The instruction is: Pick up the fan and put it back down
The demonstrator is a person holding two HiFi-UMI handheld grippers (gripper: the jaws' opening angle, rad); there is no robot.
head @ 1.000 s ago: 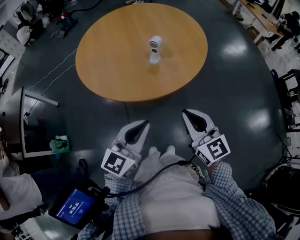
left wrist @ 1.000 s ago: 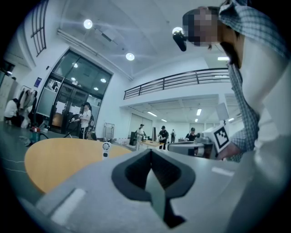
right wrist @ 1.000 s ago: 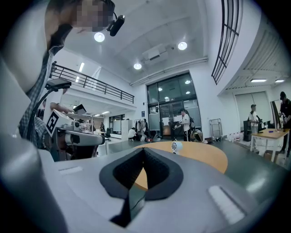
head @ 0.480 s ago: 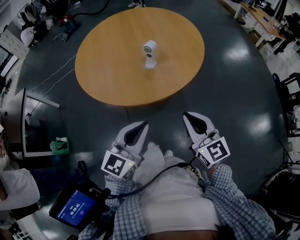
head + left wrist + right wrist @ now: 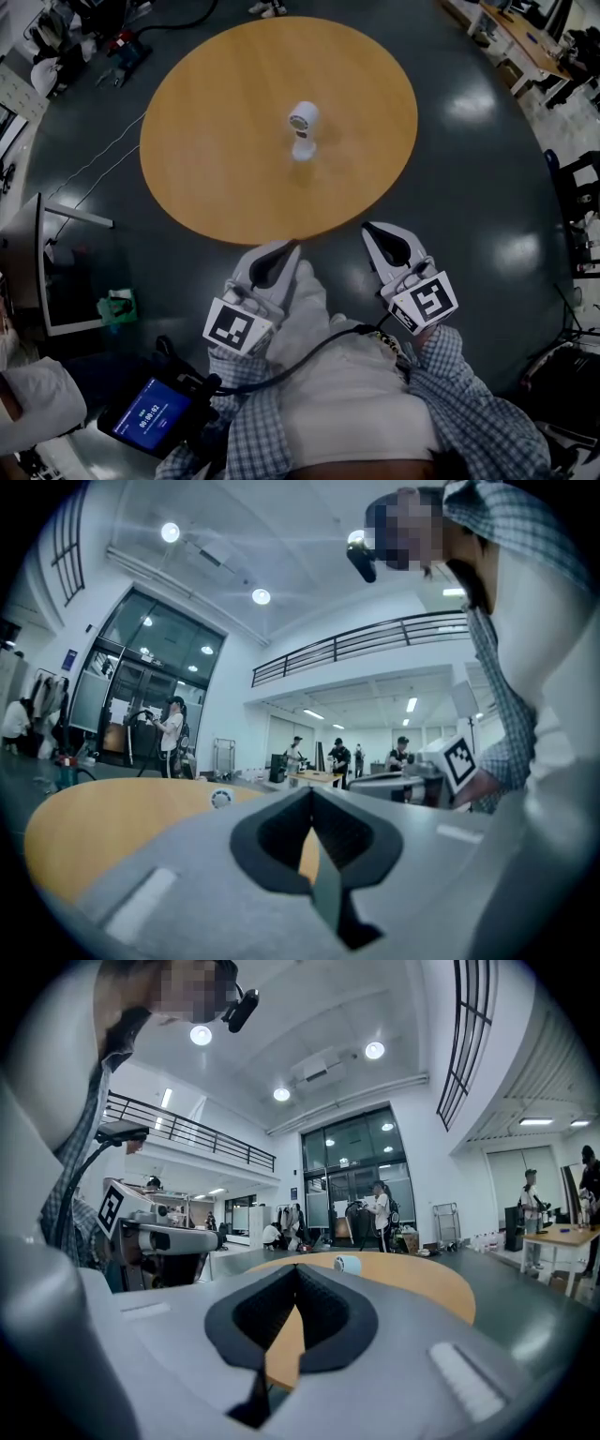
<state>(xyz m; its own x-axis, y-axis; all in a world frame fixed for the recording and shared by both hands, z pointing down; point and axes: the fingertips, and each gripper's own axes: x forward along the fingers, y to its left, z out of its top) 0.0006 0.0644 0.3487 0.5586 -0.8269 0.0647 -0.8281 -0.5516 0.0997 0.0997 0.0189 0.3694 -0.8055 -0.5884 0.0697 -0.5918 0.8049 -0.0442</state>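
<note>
A small white fan [image 5: 303, 129] stands upright near the middle of the round wooden table [image 5: 216, 141]. My left gripper [image 5: 289, 246] and right gripper [image 5: 370, 227] are held side by side close to the body. Their tips are at the table's near edge, well short of the fan. Both are shut with nothing between the jaws. In the left gripper view the fan [image 5: 221, 799] shows small, left of the shut gripper [image 5: 312, 791]. In the right gripper view the fan [image 5: 347, 1263] sits just right of the shut gripper [image 5: 297, 1269].
A handheld device with a blue screen [image 5: 150, 415] hangs at the lower left, with a black cable [image 5: 309, 352] across the body. A monitor stand [image 5: 42, 262] and a green object [image 5: 117, 307] are on the floor at left. Desks [image 5: 516, 33] stand at the upper right. People stand far behind.
Both grippers have moved forward together, from the open floor to the table's near edge. The table and fan now sit lower and nearer in the head view. The jaws stayed shut.
</note>
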